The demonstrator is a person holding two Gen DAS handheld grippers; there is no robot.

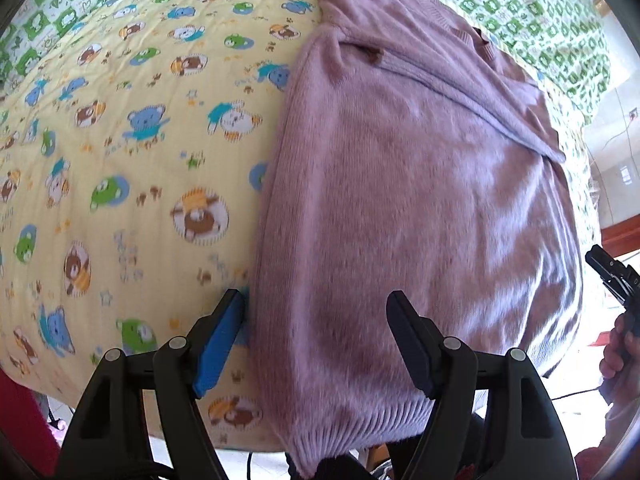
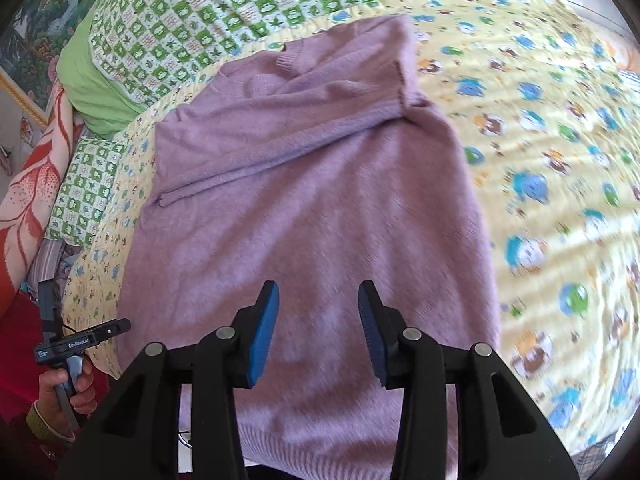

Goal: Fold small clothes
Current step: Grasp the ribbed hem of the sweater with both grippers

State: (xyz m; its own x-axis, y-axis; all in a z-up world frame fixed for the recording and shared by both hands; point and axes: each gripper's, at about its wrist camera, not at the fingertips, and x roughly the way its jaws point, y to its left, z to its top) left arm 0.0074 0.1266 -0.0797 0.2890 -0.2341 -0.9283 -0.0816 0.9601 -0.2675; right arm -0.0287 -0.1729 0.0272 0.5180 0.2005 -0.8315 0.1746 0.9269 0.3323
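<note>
Got my left gripper [image 1: 316,312] with jaws wide, straddling the left edge of the fuzzy mauve knit sweater [image 1: 420,200], nothing pinched. Right gripper [image 2: 319,304] has jaws partway apart above its hem, empty. Sweater lies flat on the yellow cartoon-bear bedspread [image 1: 120,160], sleeves folded across at 12 o'clock.

Both grippers pointed steeply downward, the left gripper [image 1: 316,312] with jaws spread wide, the right gripper [image 2: 319,304] parted more narrowly, nothing clamped between either pair
</note>
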